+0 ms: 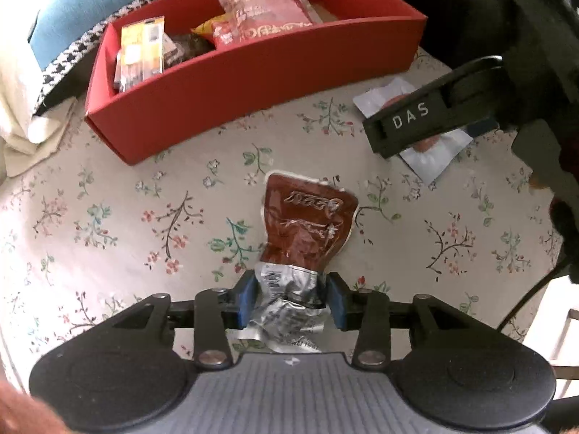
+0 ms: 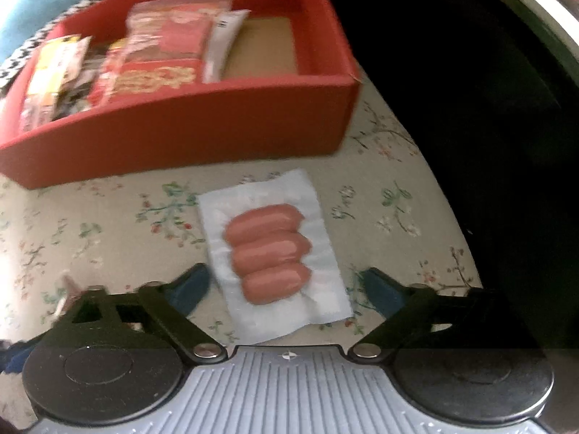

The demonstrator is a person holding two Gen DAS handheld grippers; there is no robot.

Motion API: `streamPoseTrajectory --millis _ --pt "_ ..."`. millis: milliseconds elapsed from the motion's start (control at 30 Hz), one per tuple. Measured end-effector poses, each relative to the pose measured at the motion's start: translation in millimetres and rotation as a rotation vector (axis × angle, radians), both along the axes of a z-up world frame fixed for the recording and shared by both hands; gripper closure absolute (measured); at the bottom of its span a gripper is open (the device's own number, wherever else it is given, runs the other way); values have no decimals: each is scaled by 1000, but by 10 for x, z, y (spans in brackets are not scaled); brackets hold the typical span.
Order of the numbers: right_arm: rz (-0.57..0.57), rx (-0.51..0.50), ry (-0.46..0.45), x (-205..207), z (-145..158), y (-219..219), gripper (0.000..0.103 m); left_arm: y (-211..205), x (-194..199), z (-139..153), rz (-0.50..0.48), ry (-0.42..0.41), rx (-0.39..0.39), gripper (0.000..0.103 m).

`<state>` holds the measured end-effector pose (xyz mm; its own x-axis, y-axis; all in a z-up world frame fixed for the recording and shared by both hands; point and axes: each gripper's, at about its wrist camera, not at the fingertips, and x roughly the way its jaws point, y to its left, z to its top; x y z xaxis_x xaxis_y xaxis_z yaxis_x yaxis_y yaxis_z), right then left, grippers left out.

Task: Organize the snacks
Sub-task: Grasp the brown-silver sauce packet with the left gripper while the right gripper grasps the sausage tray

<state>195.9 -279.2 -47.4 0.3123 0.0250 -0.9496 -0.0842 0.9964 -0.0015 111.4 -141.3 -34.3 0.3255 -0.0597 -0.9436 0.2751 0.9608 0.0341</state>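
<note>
A brown snack pouch (image 1: 307, 224) with a crumpled silver end lies on the flowered tablecloth (image 1: 108, 217). My left gripper (image 1: 293, 300) is shut on that silver end, its blue pads (image 1: 248, 298) pressed against both sides. A clear pack of three pink sausages (image 2: 269, 253) lies flat in front of the red box (image 2: 181, 133). My right gripper (image 2: 286, 285) stands open, its fingertips wide on either side of the pack's near end and clear of it. In the left wrist view the right gripper's black finger (image 1: 409, 119) hangs over the sausage pack (image 1: 430, 161).
The red box (image 1: 253, 83) holds several snack packets at its left and middle; its right end shows bare brown floor (image 2: 260, 47). Behind it are a houndstooth and blue cushion (image 1: 72, 11). The table edge drops into dark at the right (image 2: 470, 181).
</note>
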Motion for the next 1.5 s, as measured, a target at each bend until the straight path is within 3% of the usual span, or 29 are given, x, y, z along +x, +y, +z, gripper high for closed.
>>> streamPoseTrajectory --millis 67,133,200,300,400,433,667,800,1000,1067,1200,1333,1500 --pt "14 -5 -10 -32 7 32 20 -19 -2 -11 -7 -7 12 60" --pt "21 -6 -14 -57 30 28 23 -14 5 -24 -15 -2 -6 46" --pt "24 0 -8 -89 45 19 25 -37 3 -38 -34 1 -13 42" --pt "33 2 -8 -134 89 14 25 -102 -30 -45 -54 -27 15 44" --pt "35 33 -8 -103 187 -85 27 -88 -28 13 -54 -39 1 66" --pt "29 44 -14 -109 220 -96 27 -60 -10 39 -45 -26 -11 69" --pt "22 85 -33 -138 340 -164 28 84 14 87 -17 -21 -32 72" --pt "45 45 -5 -125 248 -102 27 83 0 124 -20 -35 -21 72" --pt "68 4 9 -82 118 18 9 27 -16 93 -46 -42 16 71" --pt "73 4 26 -61 51 51 0 14 11 54 -49 -39 25 68" --pt "74 16 -15 -104 47 43 0 -9 28 25 -58 -50 33 60" --pt "81 19 -63 -230 36 -28 0 20 52 7 -50 -67 53 42" --pt "83 18 -77 -287 24 -40 0 105 98 -24 -21 -54 23 33"
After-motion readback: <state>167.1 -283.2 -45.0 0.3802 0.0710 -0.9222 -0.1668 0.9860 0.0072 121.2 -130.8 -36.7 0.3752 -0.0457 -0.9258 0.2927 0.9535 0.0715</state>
